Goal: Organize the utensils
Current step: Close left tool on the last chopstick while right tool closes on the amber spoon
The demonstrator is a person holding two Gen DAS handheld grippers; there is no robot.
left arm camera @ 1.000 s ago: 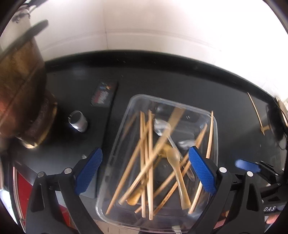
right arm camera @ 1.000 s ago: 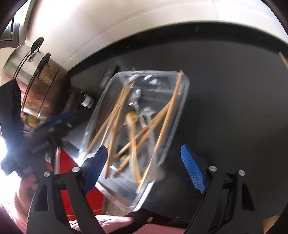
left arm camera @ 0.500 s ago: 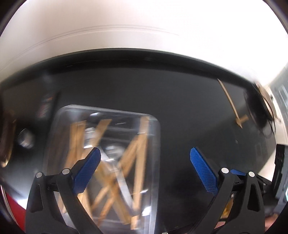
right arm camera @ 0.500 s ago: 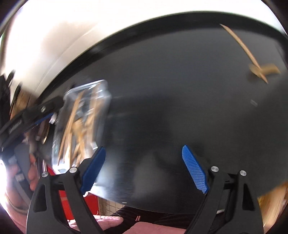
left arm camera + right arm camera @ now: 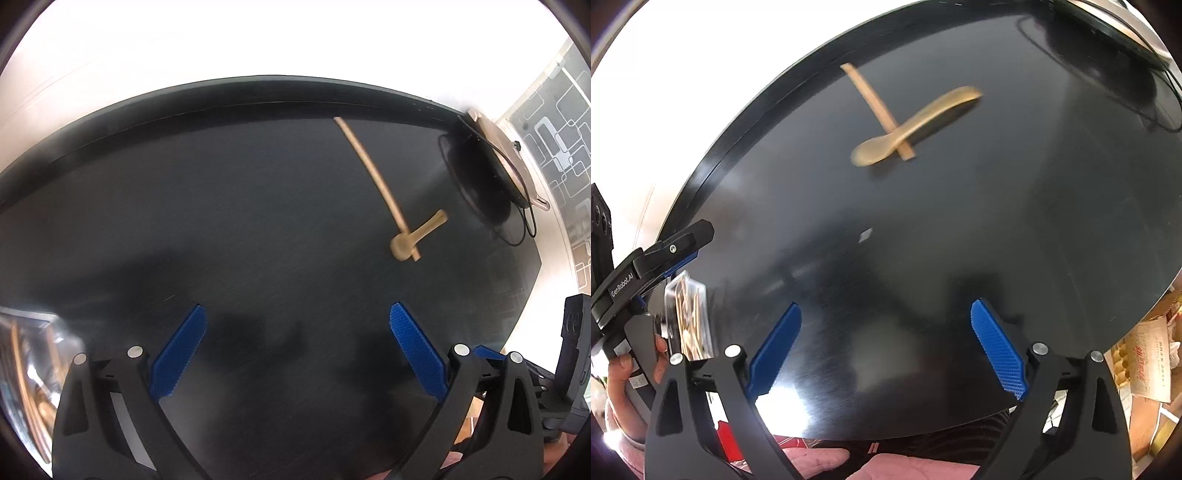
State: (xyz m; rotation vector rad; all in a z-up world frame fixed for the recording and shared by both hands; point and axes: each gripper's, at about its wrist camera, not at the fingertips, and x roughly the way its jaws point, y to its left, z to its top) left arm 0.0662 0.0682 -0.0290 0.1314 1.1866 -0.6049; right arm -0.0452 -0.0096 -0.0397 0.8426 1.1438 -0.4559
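So right now I've got both grippers hanging over the black tabletop (image 5: 960, 240), both spread wide with nothing between the pads. The right gripper (image 5: 886, 345) has just been opening further, jaws empty. The left gripper (image 5: 295, 347) is gaping too.

Target looks like the wooden spoon (image 5: 916, 123) with a flat wooden stick (image 5: 877, 109) lying across its neck, upper middle of the right wrist view, upper right of the left one. I'd say grab the stick first since it's on top, coming down square across its width so it doesn't skate on that slick surface.

Container: 1 clear plastic tray (image 5: 689, 317), lower left edge of both views, holding a loose pile of wooden sticks; can't count them, too blurry.
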